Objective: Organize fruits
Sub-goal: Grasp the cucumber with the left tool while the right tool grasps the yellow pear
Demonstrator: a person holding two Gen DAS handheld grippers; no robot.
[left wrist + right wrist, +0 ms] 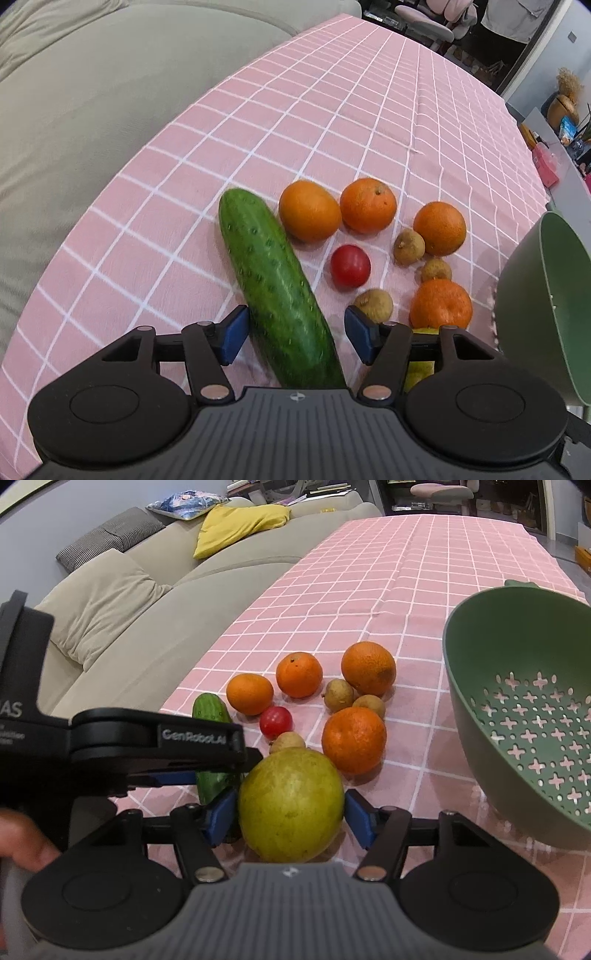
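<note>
While fruit lies outside, green colander [480,686] holds nothing visible.

Far half of tablecloth [424,554]: bare, open to passage. Near edge: crowded with oranges [354,739], longans [339,695], tomato [276,722], cucumber [280,291], guava [291,809]. Right edge: blocked by green colander [480,709]. Left edge: sofa [155,627] alongside.

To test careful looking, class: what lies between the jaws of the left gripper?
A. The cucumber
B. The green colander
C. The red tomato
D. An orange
A: in the left wrist view the cucumber runs lengthwise between the open jaws of the left gripper, its blue pads either side of it.
</note>
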